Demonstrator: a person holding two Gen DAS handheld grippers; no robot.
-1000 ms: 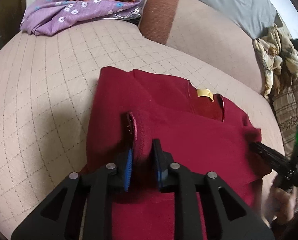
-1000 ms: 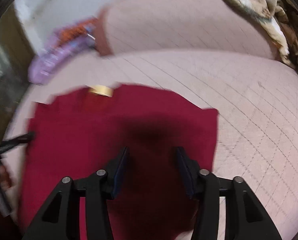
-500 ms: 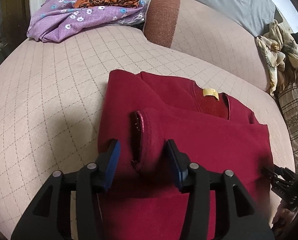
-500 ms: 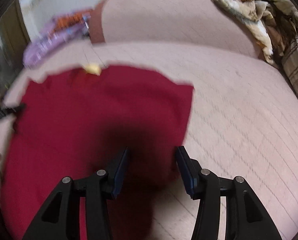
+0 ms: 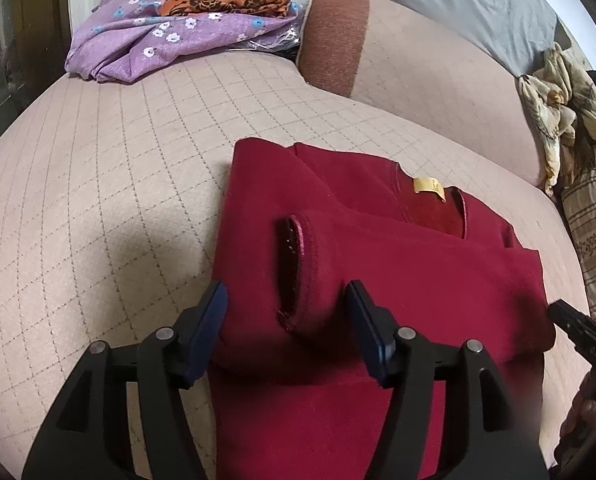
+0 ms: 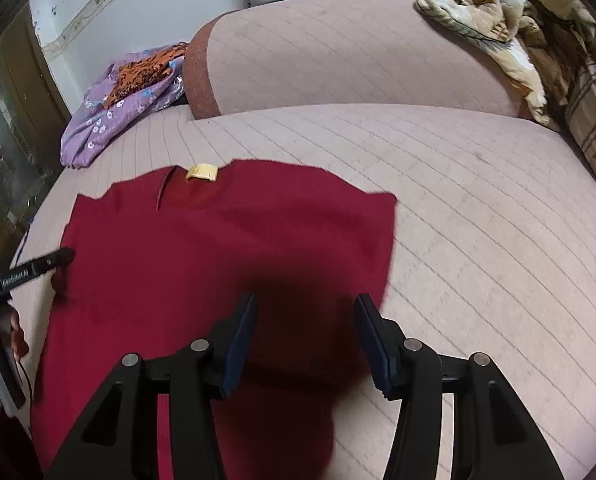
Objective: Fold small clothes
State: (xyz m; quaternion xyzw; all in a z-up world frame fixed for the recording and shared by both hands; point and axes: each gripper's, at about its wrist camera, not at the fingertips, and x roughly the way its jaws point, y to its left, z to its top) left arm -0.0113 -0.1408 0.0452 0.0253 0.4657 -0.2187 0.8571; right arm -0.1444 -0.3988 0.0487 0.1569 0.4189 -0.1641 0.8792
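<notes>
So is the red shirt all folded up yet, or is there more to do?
Partly. The red shirt lies flat on the sofa seat, and its sleeve is already folded in across the body. Nothing is in hand: the left gripper and right gripper are both open above the cloth. The lower part looks unfolded, so folding it up probably remains.
</notes>
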